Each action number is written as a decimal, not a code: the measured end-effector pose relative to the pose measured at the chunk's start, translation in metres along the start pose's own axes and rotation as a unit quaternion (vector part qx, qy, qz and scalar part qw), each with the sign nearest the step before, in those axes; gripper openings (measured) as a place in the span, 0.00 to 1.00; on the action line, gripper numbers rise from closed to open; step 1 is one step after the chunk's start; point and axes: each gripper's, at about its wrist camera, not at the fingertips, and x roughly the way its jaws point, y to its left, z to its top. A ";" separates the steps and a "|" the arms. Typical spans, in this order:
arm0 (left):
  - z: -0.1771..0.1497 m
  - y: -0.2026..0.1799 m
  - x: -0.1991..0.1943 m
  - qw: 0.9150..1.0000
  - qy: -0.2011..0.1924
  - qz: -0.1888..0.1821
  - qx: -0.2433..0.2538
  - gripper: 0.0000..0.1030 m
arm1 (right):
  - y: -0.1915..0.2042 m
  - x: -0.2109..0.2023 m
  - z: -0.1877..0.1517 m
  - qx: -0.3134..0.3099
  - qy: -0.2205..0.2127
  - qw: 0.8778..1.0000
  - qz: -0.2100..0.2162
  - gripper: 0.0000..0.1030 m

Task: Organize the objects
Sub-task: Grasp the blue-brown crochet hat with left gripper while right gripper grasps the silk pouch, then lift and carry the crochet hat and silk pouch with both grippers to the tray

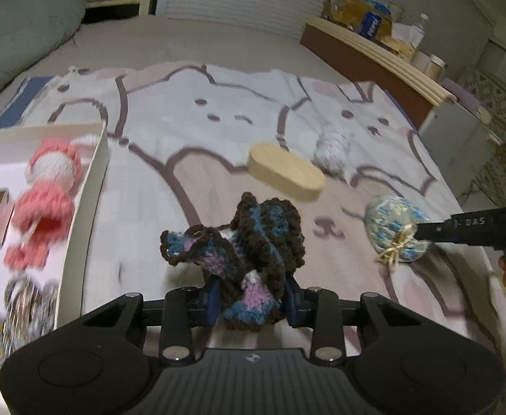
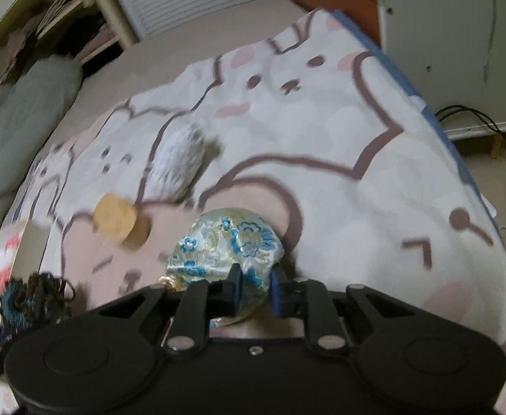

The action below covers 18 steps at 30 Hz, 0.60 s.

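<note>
Left wrist view: we see both grippers clamped on soft things above a cartoon-print blanket (image 1: 218, 110).

Largest is the blanket, spread over the bed; a white box (image 1: 90, 186) sits at its left edge with a pink knitted doll (image 1: 45, 200) inside. We see a wooden oval block (image 1: 284, 173) and a white yarn ball (image 1: 332, 148) lying mid-blanket. Our left gripper (image 1: 249, 297) pinches a brown-and-blue crocheted piece (image 1: 253, 242); our right gripper (image 2: 256, 290) grips a blue-flowered brocade pouch (image 2: 228, 245).
</note>
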 end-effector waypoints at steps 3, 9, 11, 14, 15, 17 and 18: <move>-0.015 -0.001 -0.011 1.000 0.025 -0.006 -0.002 0.36 | 0.010 -0.008 -0.010 -0.027 0.020 0.999 0.010 0.17; -0.038 0.002 -0.021 0.999 0.044 -0.005 -0.027 0.40 | 0.014 -0.018 -0.020 -0.020 0.027 0.999 0.008 0.25; -0.040 0.003 -0.022 0.998 0.042 0.000 -0.042 0.46 | 0.014 -0.019 -0.019 0.007 0.023 1.000 0.004 0.55; -0.041 0.003 -0.022 0.998 0.034 0.014 -0.057 0.70 | 0.023 -0.024 -0.021 0.033 -0.004 0.999 -0.011 0.86; -0.041 0.002 -0.022 0.998 0.033 0.016 -0.058 0.77 | 0.027 -0.023 -0.021 0.036 -0.009 0.999 -0.010 0.87; -0.041 0.000 -0.021 0.997 0.031 0.020 -0.060 0.83 | 0.037 -0.018 -0.024 0.037 -0.009 0.999 -0.015 0.93; -0.041 -0.001 -0.020 0.997 0.032 0.022 -0.061 0.86 | 0.043 -0.013 -0.025 0.030 -0.006 0.999 -0.023 0.93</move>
